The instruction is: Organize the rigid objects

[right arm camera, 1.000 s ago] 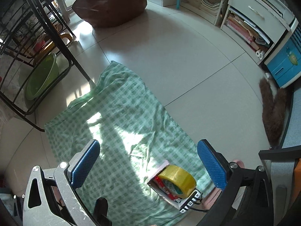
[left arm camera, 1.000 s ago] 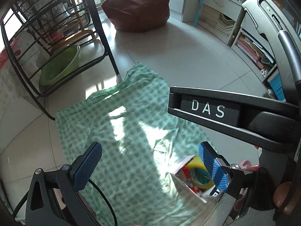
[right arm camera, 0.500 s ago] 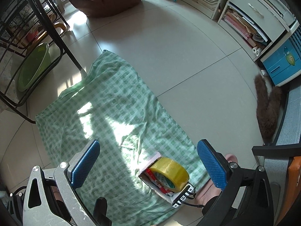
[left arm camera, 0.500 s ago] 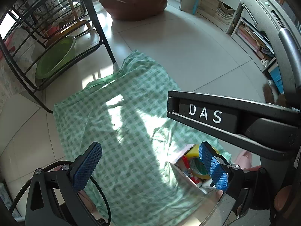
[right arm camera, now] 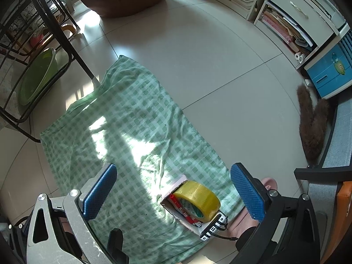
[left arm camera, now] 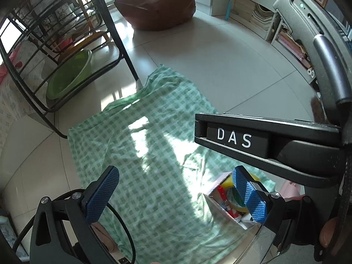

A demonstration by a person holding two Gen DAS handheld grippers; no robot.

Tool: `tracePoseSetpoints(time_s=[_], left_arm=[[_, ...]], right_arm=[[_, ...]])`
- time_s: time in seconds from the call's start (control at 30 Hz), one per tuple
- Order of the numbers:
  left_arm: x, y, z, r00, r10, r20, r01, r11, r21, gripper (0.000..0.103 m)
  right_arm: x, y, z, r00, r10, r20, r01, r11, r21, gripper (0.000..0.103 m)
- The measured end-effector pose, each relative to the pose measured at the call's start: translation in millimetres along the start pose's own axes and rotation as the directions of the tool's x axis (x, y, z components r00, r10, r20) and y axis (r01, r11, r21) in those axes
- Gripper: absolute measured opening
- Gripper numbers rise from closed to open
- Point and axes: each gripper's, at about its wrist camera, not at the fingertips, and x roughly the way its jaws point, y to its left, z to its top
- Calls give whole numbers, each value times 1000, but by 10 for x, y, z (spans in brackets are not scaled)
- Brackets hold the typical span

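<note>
In the left wrist view, the left gripper [left arm camera: 176,194] hangs above the green checked cloth [left arm camera: 143,154] spread on the tiled floor [left arm camera: 220,66], its blue pads [left arm camera: 102,194] spread wide with nothing between them or touching them. The small cardboard box [left arm camera: 222,206] sits at the cloth's near right corner, partly hidden behind the right-hand pad, and the body of the other tool, lettered DAS, crosses the frame above it. The box looks meant as the collecting place, since the rigid items are gathered inside it rather than scattered over the cloth. In the right wrist view, the right gripper [right arm camera: 175,194] is likewise fully parted and empty, held above the cloth's near edge, with the box [right arm camera: 176,206] lying below between its pads. A yellow tape roll [right arm camera: 199,199] stands on edge in the box beside something red, and a dark device with a cable [right arm camera: 214,226] rests against the box's near end. A bare foot shows just past that corner.
</note>
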Motion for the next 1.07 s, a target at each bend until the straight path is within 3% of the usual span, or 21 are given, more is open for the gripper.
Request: tracePoseSetpoints(time_s=[0.17,0.37,0.5,0.6,0.77,0.9,1.07], left_arm=[[-90,-45,-56,998,18,62,-20,1000,18,103],[-98,69,-36,995,-85,58,81,995,54,103],[-216,140,-50,990,-95,106,92,995,31,103],[-196,179,-64,993,-46,107,41,998,48,103],[33,174,-195,998,22,53,-26,997,73,103],[80,131,-216,995,69,75,-75,994,75,103],[94,-75,-150,992,89,84,-98,990,105,103]], right_arm=[[-82,-49,15,998,41,36,-43,998,46,103],[-256,-44,3,987,120,107,-128,989,73,103],[-349,-66,-69,986,106,131,-115,991,64,103],[-302,-199,-186,989,80,122,-92,991,97,103],[-22,-593,-432,999,50,1,-49,976,211,103],[149,-741,-677,993,21,-114,9,967,256,103],[213,-504,-865,986,-9,-166,32,991,131,103]])
